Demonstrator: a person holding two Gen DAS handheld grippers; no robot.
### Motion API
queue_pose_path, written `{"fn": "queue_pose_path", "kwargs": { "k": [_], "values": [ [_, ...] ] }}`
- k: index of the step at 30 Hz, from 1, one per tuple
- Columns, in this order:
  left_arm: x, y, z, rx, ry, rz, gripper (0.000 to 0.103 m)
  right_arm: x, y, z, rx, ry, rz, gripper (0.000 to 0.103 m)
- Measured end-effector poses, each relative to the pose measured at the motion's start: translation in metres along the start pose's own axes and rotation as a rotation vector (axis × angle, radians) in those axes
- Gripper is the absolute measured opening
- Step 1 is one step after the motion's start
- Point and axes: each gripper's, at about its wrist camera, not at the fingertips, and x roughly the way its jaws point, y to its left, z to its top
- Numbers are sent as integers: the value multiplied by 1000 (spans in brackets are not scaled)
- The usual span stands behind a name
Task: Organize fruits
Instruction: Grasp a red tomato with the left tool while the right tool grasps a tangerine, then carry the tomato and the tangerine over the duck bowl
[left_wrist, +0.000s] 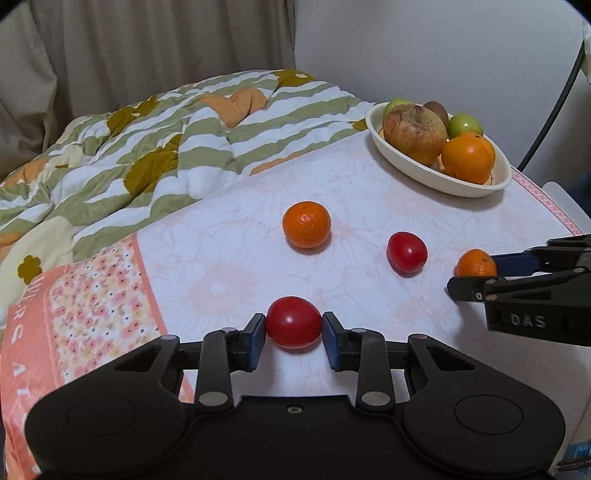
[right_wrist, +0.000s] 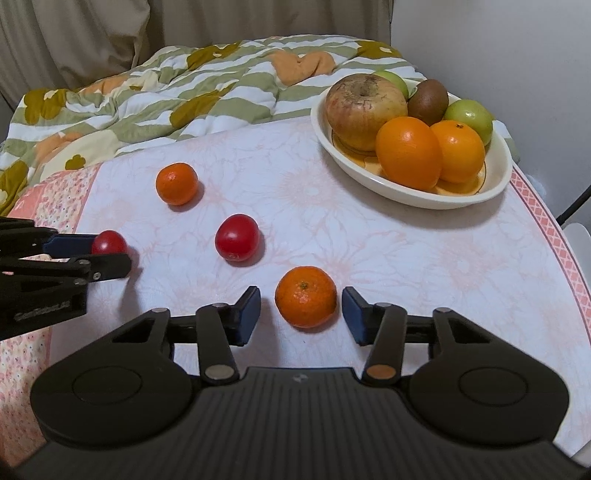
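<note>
While four loose fruits lie on the flowered tablecloth (right_wrist: 369, 258), the pick-up step is judged to be in hand on both sides at once. A red tomato (left_wrist: 293, 322) is clamped between the pads of the left gripper (left_wrist: 294, 332), whose jaws are seen pressed against its two sides; it is not yet lifted from the cloth. A small tangerine (right_wrist: 306, 296) is straddled by the right gripper (right_wrist: 301, 314), whose jaws stand apart in its own view, with a clear gap on the left side and a narrow one on the right, so no grip is shown there. A second tomato (right_wrist: 237, 237) and a second tangerine (right_wrist: 176, 183) are left untouched in the middle of the cloth, well apart from the white bowl (right_wrist: 406, 188), where an apple, two oranges, a kiwi and green fruits are already gathered.

Next, the right jaws would need to be brought onto the tangerine, gently enough that the skin is not crushed, and both fruits would need to be lifted and carried to the bowl, where little free room is left.

How the right pads meet the tangerine cannot be made out from the left view, since the far finger is hidden behind the fruit. The table's near edge is cut off by the gripper bodies, and no hand is seen
</note>
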Motion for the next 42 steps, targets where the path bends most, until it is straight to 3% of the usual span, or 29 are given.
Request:
{"fn": "queue_pose_path", "kwargs": {
  "k": [10,22,31,42],
  "values": [
    [-33,-8,0,-12,-50,17,36,-19,4,-1,-31,-31,4,51],
    [-77,-42,7,-2,-123,16,36,-77,-14,-3,-14,-84,26,51],
    [-99,-87,24,-41,-164,66,36,-114,-62,1,-31,-111,72,51],
    [-86,-151,62,-151,-190,116,36,-123,-143,31,-139,-142,148,51]
  ]
}}
